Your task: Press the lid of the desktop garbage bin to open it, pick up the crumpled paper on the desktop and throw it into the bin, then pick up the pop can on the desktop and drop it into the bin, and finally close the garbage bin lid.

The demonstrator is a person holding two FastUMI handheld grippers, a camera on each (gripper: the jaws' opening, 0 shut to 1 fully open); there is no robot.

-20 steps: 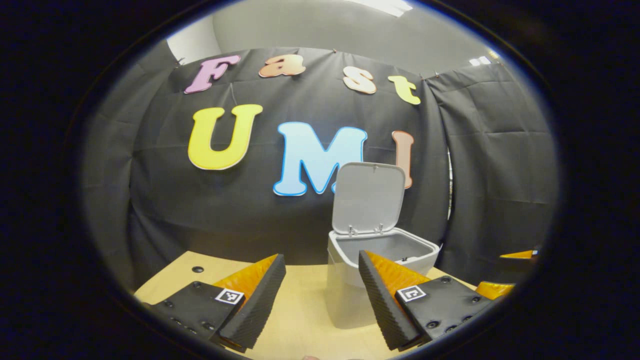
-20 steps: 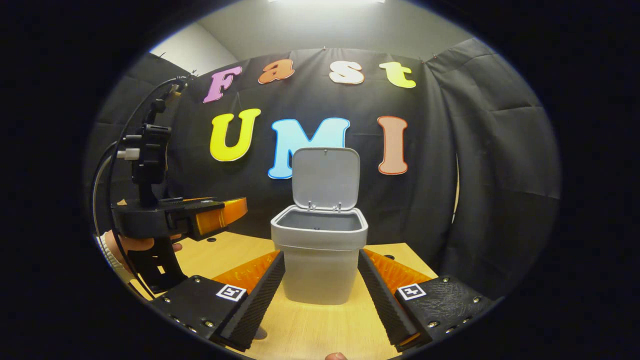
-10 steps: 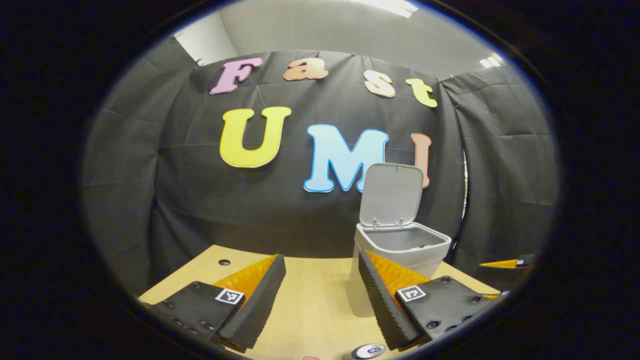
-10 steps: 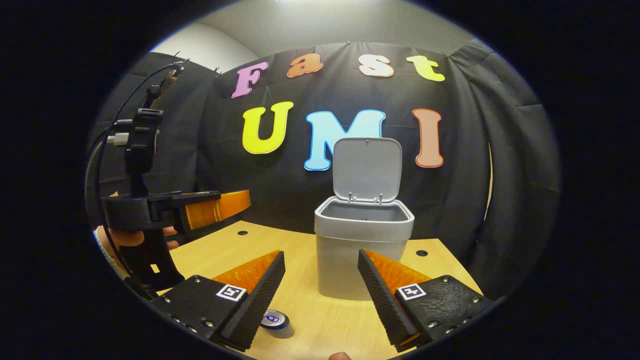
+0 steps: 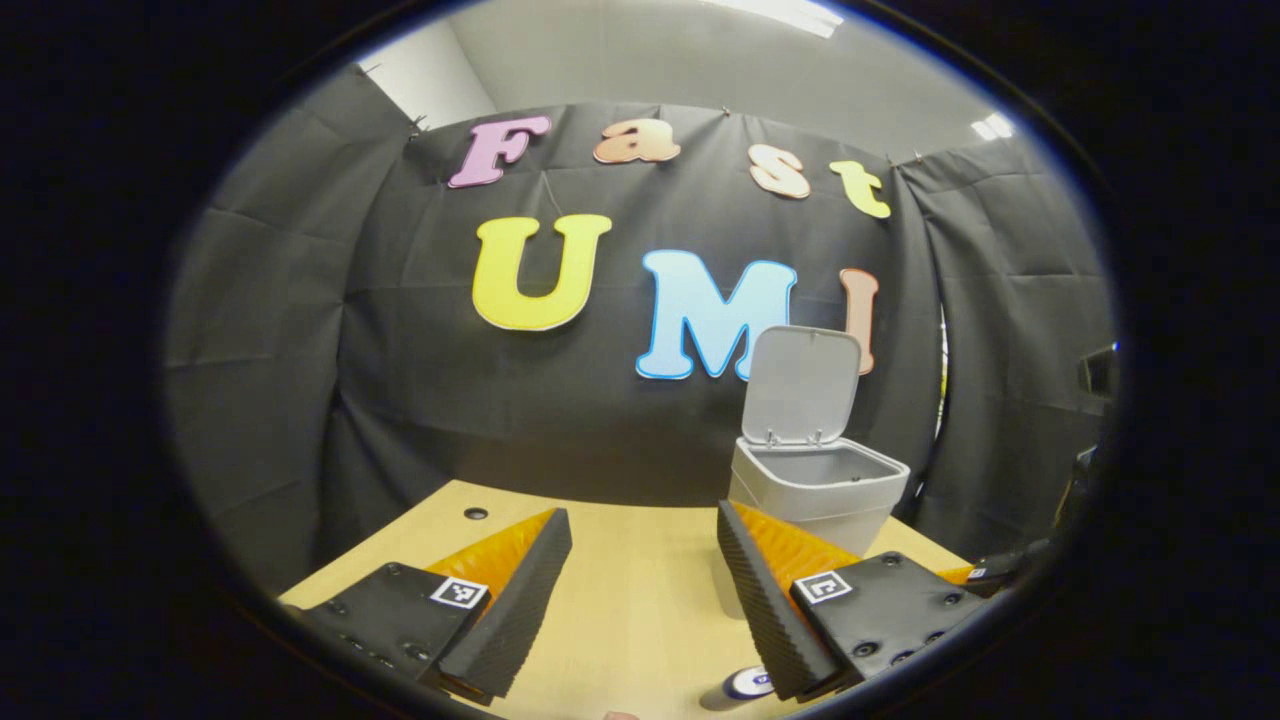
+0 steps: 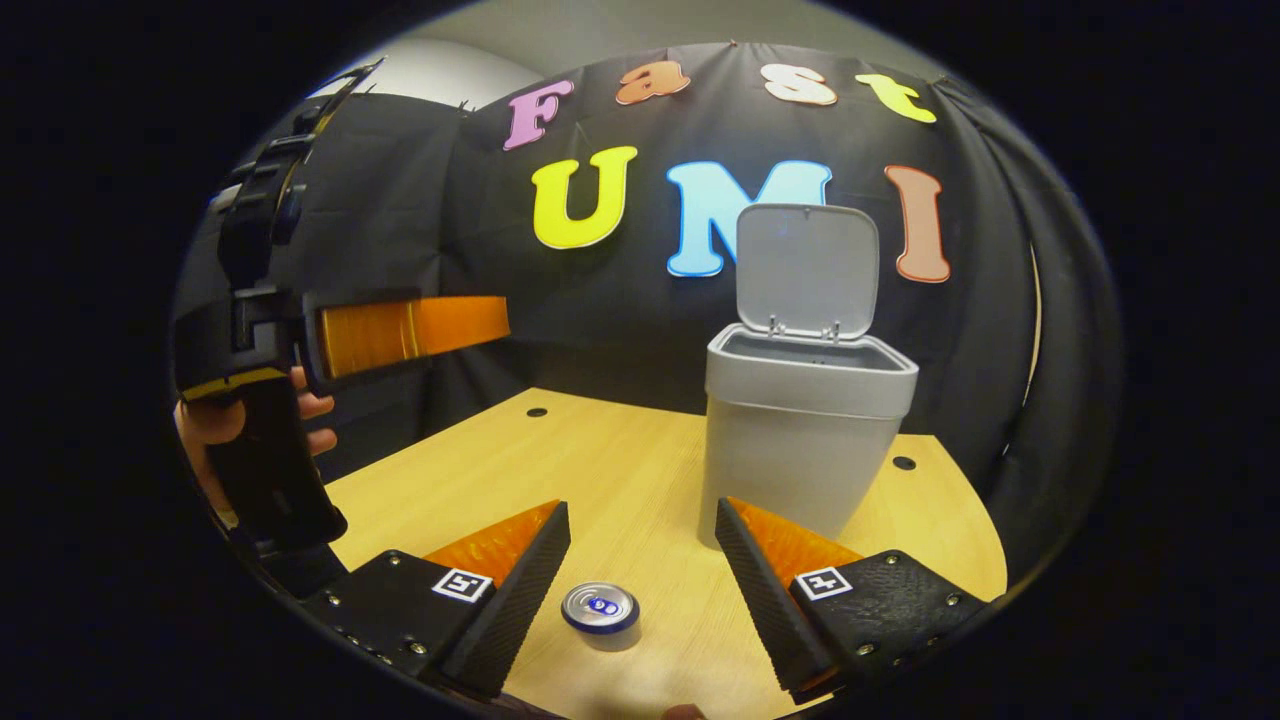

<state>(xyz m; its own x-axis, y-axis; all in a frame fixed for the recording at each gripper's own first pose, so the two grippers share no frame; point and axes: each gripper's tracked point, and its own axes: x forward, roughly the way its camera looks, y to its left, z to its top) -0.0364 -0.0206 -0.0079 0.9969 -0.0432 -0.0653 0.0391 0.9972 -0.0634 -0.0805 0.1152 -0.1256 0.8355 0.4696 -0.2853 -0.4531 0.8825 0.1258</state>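
Observation:
A grey desktop bin [image 6: 800, 440] stands on the wooden table [image 6: 560, 470] with its lid [image 6: 806, 268] raised upright; in the left gripper view the bin [image 5: 815, 490] sits right of centre. A pop can [image 6: 601, 614] stands upright on the table, and my right gripper [image 6: 640, 580] is open with the can low between its fingers, untouched. In the left gripper view the can [image 5: 738, 688] peeks out by the right finger of my open left gripper [image 5: 640, 585], which holds nothing. The left gripper [image 6: 400, 335] also appears at the left of the right gripper view, held by a hand [image 6: 225, 425].
The black cloth wall closes the booth behind and to both sides. Small round holes [image 6: 537, 412] dot the tabletop, another hole [image 6: 904, 463] lying right of the bin. The table's right edge runs close behind the bin.
Both grippers have pulled back and leftward from the bin. The right gripper has tilted downward, bringing the pop can into view between its fingers. The bin lid has stayed up.

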